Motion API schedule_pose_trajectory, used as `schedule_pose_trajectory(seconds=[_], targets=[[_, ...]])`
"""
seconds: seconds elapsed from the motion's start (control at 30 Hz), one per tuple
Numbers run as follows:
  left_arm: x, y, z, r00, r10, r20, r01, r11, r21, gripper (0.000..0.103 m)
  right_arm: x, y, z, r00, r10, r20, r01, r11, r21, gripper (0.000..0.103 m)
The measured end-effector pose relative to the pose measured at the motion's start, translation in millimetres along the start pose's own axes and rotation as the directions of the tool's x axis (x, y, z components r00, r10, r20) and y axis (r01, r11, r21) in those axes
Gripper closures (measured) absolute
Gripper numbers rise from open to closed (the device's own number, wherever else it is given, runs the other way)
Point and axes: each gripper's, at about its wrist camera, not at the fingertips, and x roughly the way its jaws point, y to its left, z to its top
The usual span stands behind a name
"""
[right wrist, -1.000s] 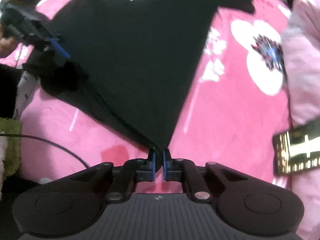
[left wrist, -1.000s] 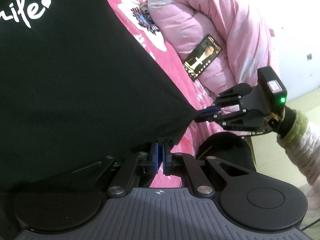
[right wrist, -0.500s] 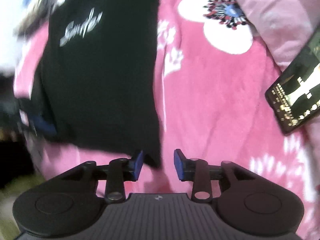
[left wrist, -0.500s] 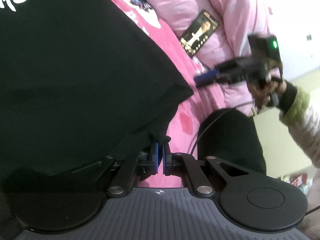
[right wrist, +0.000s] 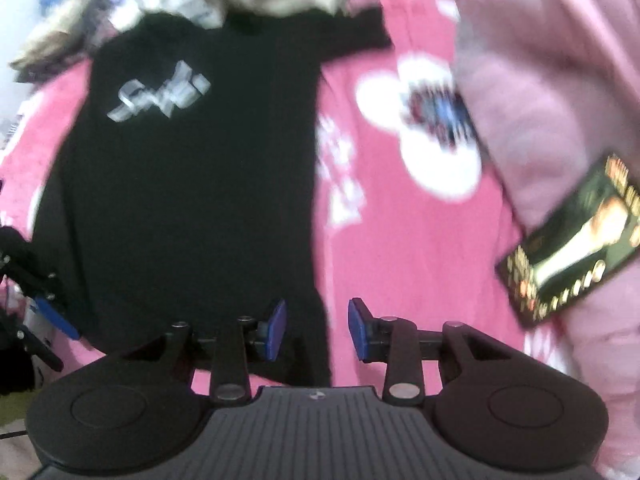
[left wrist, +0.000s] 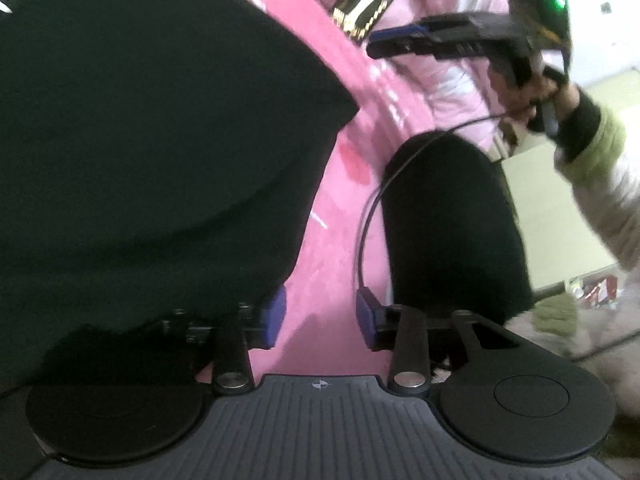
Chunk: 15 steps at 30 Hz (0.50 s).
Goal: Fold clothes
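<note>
Both hems are let go: left gripper [left wrist: 320, 320] and right gripper [right wrist: 316, 328] have just spread empty, black T-shirt [right wrist: 192, 184] laid flat (spreading finished); next, regrasp an edge to fold.

Both views are dim indoors, with soft, even light and no hard shadows. The black shirt [right wrist: 192, 184] shows almost no folds; its white lettering smears in the right wrist view. Motion blur softens everything there: the flower print on the pink bedspread [right wrist: 400, 248], the phone [right wrist: 572, 248]. In the left wrist view the far hand-held gripper [left wrist: 400, 40] streaks, and the wall behind blows out white. Fisheye bending curves the edges, and the corners go dark.
</note>
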Motion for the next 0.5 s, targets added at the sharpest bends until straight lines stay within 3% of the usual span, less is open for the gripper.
schedule_pose_trajectory(seconds=[0.17, 0.27, 0.37, 0.5], targets=[[-65, 8, -38, 0.991, 0.112, 0.077, -0.108, 0.992, -0.062, 0.058, -13, 72, 1, 0.985, 0.141, 0.100, -0.124, 0.980, -0.156, 0.063], [-104, 21, -75, 0.971, 0.203, 0.127, -0.175, 0.964, -0.198, 0.058, -1, 110, -6, 0.958, 0.277, 0.072, -0.259, 0.946, -0.197, 0.063], [-136, 39, -116, 0.941, 0.288, 0.179, -0.208, 0.907, -0.366, 0.058, 25, 144, -20, 0.937, 0.348, -0.007, -0.341, 0.914, -0.222, 0.063], [-145, 61, -151, 0.902, 0.361, 0.239, -0.186, 0.822, -0.539, 0.058, 51, 173, -31, 0.919, 0.387, -0.078, -0.395, 0.897, -0.198, 0.063]])
